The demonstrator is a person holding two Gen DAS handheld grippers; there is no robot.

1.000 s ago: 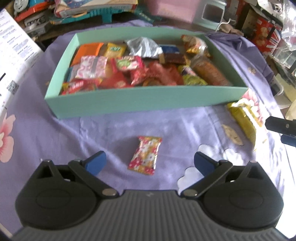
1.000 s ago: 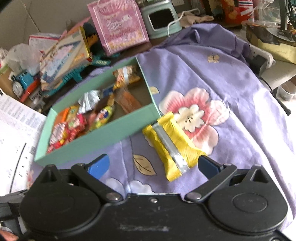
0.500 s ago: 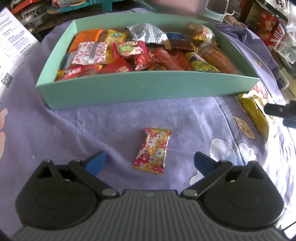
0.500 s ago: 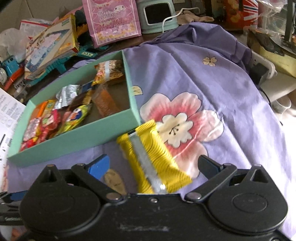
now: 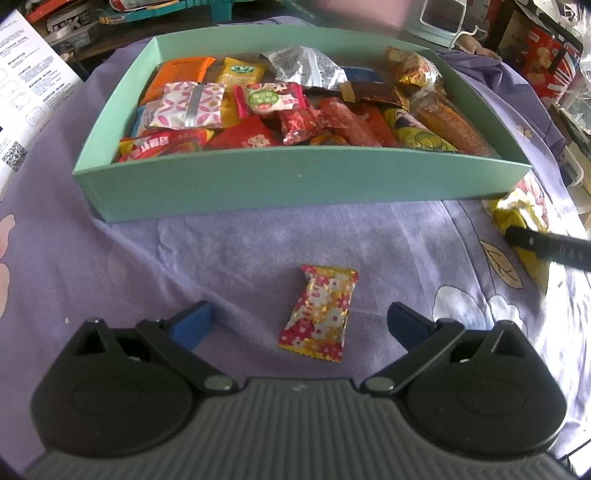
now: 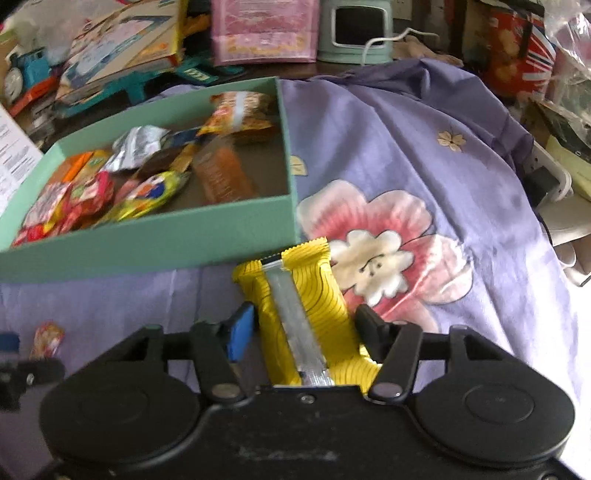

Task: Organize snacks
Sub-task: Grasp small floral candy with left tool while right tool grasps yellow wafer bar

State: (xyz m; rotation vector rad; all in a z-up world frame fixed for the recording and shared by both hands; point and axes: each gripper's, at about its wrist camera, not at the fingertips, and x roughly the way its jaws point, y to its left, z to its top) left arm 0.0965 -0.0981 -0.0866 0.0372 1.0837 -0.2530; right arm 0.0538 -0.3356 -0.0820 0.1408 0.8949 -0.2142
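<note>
A teal box (image 5: 295, 184) full of several wrapped snacks sits on the purple flowered cloth; it also shows in the right wrist view (image 6: 147, 243). A small flowered candy packet (image 5: 319, 312) lies on the cloth between the fingers of my open left gripper (image 5: 295, 326). My right gripper (image 6: 301, 330) has its jaws closed in on both sides of a yellow snack bar (image 6: 299, 299) lying just right of the box's front corner. The bar (image 5: 517, 221) and a right gripper finger (image 5: 546, 247) show at the left wrist view's right edge.
Behind the box are toy boxes (image 6: 122, 62), a pink bag (image 6: 264, 31) and a small mint device (image 6: 356, 31). White printed paper (image 5: 26, 88) lies left of the box. The cloth drops off at the right (image 6: 535, 240).
My right gripper has moved down over the yellow bar and its jaws have closed onto it. My left gripper has come closer to the flowered candy, staying open.
</note>
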